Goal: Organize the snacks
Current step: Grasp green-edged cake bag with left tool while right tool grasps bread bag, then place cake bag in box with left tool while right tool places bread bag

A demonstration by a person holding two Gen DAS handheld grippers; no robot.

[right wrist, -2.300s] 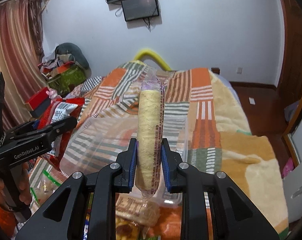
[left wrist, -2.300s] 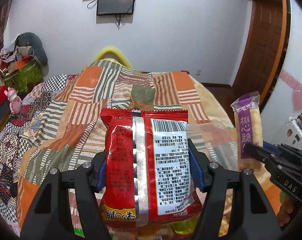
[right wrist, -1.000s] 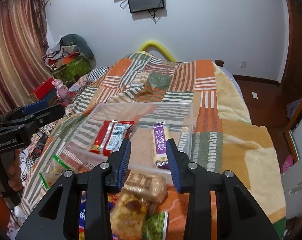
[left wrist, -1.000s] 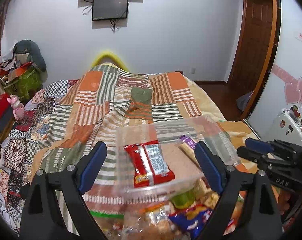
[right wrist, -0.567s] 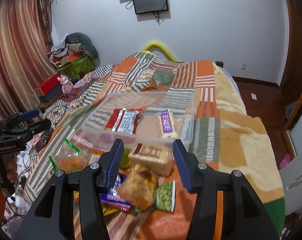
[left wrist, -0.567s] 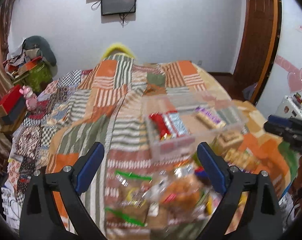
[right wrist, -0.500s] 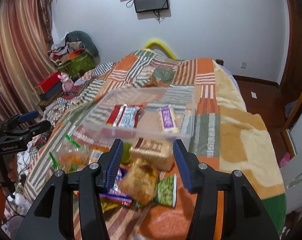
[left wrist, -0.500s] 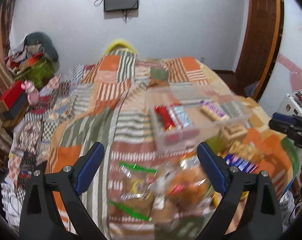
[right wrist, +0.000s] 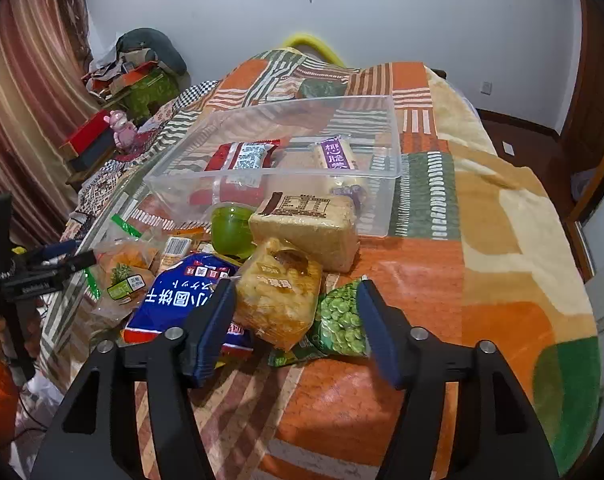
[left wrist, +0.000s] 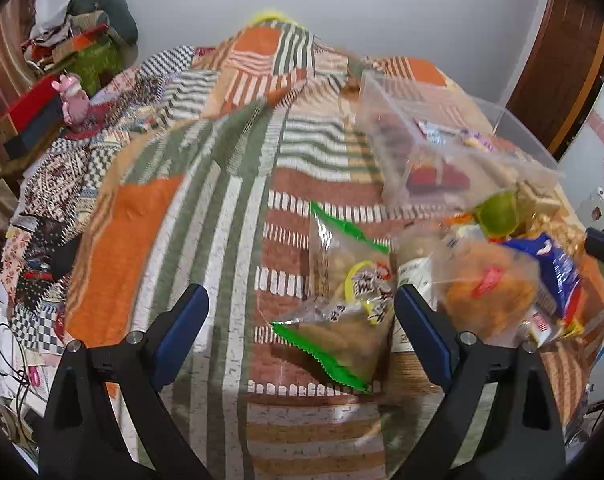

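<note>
A clear plastic bin (right wrist: pixel 389 184) sits on the patchwork bed and holds a red packet (right wrist: pixel 242 156) and a purple-labelled bar (right wrist: pixel 335 156). Loose snacks lie in front of it. My right gripper (right wrist: pixel 294 316) is open around a yellow chip bag (right wrist: pixel 278 300), next to a green pea packet (right wrist: pixel 341 320), a blue bag (right wrist: pixel 182 300) and a tan cake block (right wrist: pixel 305 228). My left gripper (left wrist: pixel 298 320) is open and empty just above a green-edged clear bag (left wrist: pixel 349 300). The bin also shows in the left wrist view (left wrist: pixel 441 136).
A green jelly cup (right wrist: pixel 232 228) and an orange pastry bag (right wrist: pixel 122 268) lie in the pile. The left gripper appears at the left of the right wrist view (right wrist: pixel 42 268). A pink toy (right wrist: pixel 122 128) and boxes stand beside the bed.
Both grippers released their snacks into the bin, pulled back and dropped low over the loose pile. The left one now frames the green-edged bag, the right one the yellow chip bag.
</note>
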